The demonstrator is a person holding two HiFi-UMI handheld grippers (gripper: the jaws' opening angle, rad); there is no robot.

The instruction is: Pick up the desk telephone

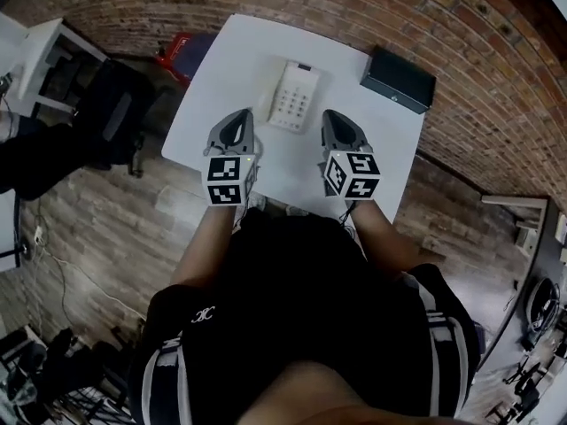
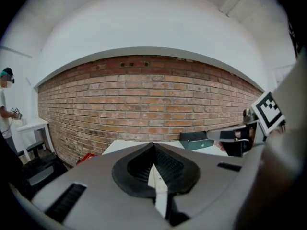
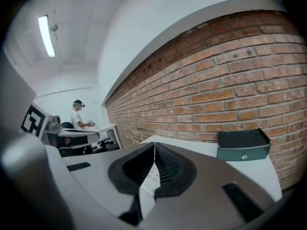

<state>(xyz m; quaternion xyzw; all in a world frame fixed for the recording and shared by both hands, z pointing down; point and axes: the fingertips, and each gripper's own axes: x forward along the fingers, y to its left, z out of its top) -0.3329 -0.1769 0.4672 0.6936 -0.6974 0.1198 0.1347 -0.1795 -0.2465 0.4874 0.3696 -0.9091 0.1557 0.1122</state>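
Ceiling tube light (image 3: 46, 35) is glowing bright; the white counter (image 1: 221, 78) is washing out. Fisheye is bending the brick wall (image 2: 144, 99), and frame corners are vignetting dark.

I see a white rectangular tabletop (image 1: 221, 104) from the head view, standing on a wood-plank floor (image 1: 106, 237). Two things lie directly on it. A white push-button desk telephone (image 1: 292, 96) lies flat near the middle, keypad up. A dark, flat rectangular box (image 1: 398, 79) sits at the far right corner. I read the two as well apart, with bare white surface between them.
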